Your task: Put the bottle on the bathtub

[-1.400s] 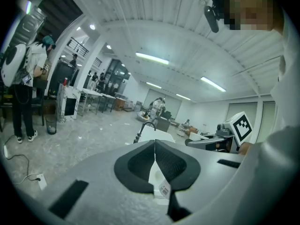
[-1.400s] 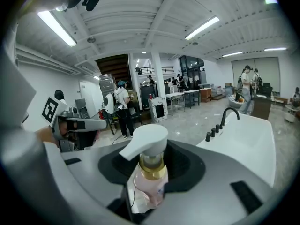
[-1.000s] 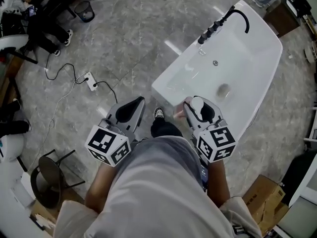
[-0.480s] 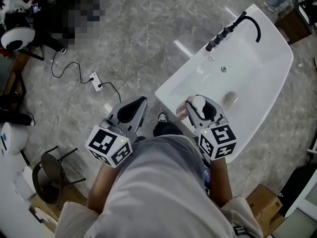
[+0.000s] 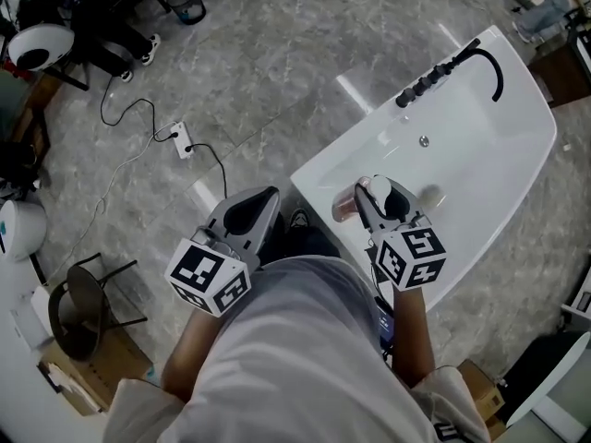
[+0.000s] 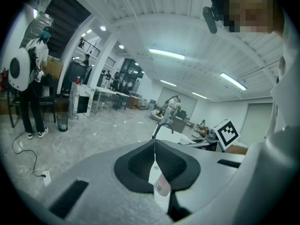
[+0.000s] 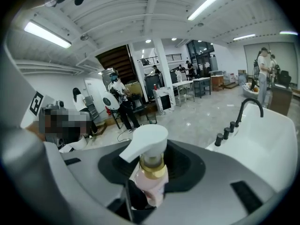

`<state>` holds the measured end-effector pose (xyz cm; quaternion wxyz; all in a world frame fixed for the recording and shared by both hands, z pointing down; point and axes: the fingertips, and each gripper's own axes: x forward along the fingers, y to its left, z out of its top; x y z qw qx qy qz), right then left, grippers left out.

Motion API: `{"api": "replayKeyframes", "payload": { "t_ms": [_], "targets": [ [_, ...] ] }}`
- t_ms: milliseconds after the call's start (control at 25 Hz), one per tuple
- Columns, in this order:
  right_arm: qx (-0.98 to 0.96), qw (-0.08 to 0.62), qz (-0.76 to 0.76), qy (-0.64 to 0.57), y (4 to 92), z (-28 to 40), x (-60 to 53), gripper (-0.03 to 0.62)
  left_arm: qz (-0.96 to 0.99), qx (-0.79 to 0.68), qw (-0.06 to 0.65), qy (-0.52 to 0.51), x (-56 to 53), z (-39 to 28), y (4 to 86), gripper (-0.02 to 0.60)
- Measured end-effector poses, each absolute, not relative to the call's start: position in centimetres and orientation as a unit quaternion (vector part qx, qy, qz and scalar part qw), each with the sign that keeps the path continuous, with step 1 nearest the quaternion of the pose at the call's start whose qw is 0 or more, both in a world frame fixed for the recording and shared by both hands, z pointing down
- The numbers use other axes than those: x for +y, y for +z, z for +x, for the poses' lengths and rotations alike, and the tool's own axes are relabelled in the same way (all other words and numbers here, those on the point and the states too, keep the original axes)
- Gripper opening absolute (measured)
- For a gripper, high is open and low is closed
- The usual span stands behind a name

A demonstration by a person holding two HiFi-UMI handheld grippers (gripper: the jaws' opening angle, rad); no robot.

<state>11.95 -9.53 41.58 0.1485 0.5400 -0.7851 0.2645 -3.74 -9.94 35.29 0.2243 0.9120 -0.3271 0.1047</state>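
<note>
A pink pump bottle (image 5: 345,209) with a white pump head and gold collar (image 7: 152,171) is held in my right gripper (image 5: 377,201), whose jaws are shut on its neck and body (image 7: 151,165). In the head view the bottle hangs over the near corner of the white bathtub (image 5: 489,155). The tub's black faucet (image 5: 482,51) stands at its far rim, and also shows in the right gripper view (image 7: 248,108). My left gripper (image 5: 247,212) is held over the floor left of the tub. Its jaws (image 6: 154,146) meet in a line, with a small white tag showing in the slit below.
A power strip (image 5: 183,139) with cables lies on the grey floor to the left. A round stool (image 5: 78,314) stands at lower left and a cardboard box (image 5: 469,378) at lower right. People and tables stand far back in the room (image 7: 123,104).
The right gripper with the bottle has come further over the tub's near corner as the person stepped closer. The left gripper keeps its pose.
</note>
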Motion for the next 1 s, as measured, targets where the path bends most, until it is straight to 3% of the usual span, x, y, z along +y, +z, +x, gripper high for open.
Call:
{"api": "replayKeyframes", "payload": {
  "t_ms": [1000],
  "targets": [
    [-0.773, 0.177, 0.532, 0.296, 47.7, 12.0, -17.6, 0.152, 0.889, -0.343, 0.270, 0.137, -14.4, -6.0, 38.4, 0.009]
  ]
}}
